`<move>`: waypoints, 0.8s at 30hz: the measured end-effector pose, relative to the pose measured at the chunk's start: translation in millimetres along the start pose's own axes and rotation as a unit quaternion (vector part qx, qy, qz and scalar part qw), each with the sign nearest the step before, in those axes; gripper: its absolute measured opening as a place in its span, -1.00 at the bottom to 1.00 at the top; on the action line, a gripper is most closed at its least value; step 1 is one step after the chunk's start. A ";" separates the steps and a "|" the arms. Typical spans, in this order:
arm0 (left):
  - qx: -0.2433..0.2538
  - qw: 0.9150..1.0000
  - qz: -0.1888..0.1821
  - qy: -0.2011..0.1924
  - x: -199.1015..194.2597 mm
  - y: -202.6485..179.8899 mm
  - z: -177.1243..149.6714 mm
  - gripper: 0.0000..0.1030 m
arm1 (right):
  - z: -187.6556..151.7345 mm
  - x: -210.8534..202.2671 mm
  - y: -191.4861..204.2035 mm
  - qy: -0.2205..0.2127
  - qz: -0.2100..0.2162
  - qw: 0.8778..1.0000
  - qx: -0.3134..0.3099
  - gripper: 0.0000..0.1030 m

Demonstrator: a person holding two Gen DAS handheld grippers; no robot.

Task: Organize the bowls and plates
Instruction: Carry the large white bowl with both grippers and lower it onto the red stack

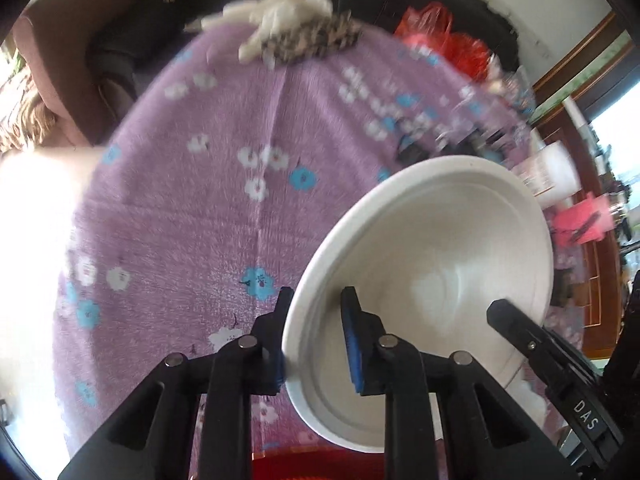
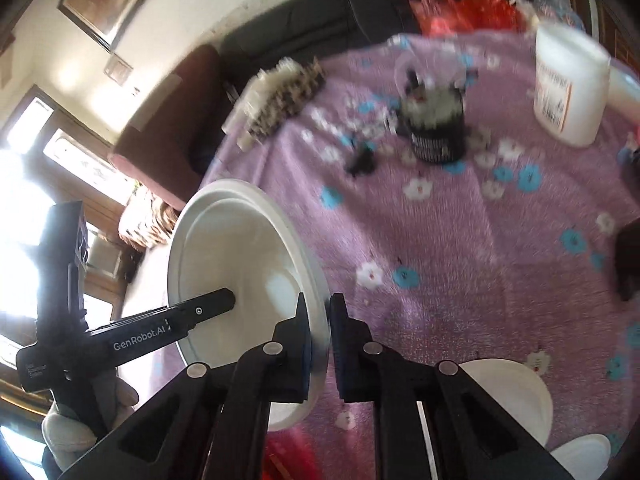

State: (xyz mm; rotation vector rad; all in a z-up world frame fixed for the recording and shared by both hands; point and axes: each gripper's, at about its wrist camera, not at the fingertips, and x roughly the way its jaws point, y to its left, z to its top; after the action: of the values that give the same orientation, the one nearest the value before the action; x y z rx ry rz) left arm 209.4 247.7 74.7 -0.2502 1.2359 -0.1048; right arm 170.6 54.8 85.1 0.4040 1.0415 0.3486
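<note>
A white plate (image 1: 432, 256) is held tilted above the purple flowered tablecloth (image 1: 200, 216). My left gripper (image 1: 316, 300) has its jaws on either side of the plate's left rim. My right gripper (image 2: 318, 304) is shut on the opposite rim of the same plate (image 2: 236, 248). The right gripper's finger (image 1: 516, 328) shows at the plate's right edge in the left wrist view, and the left gripper's finger (image 2: 200, 312) reaches across the plate in the right wrist view. More white dishes (image 2: 520, 396) lie on the cloth at the lower right.
A white jar (image 2: 568, 84), a black tub (image 2: 438, 128) and a patterned fluffy cloth (image 2: 280, 96) sit at the far side of the tablecloth (image 2: 440, 240). Red plastic bags (image 2: 464, 8) lie behind. A red object (image 1: 312, 464) shows below the plate.
</note>
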 end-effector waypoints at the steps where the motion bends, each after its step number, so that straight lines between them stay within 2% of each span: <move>1: 0.000 1.000 -0.002 -0.011 -12.6 -1.8 -2.1 -0.56 | -0.5 -7.0 4.0 -0.004 0.001 1.000 -0.004 -0.79; 6: 0.001 0.999 -0.009 -0.054 -72.9 -3.0 -25.8 -0.56 | -16.7 -46.3 31.7 -0.020 0.012 0.999 -0.035 -0.79; 13: -0.010 0.997 -0.010 -0.080 -132.7 9.5 -94.2 -0.56 | -73.6 -87.1 69.1 -0.014 0.026 0.997 -0.075 -0.79; 18: -0.023 0.997 -0.010 -0.074 -143.3 25.2 -142.4 -0.56 | -113.4 -92.4 81.8 0.016 0.032 0.996 -0.082 -0.79; 24: -0.044 0.998 -0.004 -0.049 -125.8 44.7 -180.1 -0.56 | -150.0 -76.6 82.9 0.056 0.025 0.995 -0.078 -0.79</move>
State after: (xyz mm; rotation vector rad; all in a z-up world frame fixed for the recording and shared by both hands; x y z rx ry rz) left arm -4.2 294.1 124.4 -0.3334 1.1439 -0.0456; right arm -4.3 115.3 116.2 0.2739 1.1068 0.4988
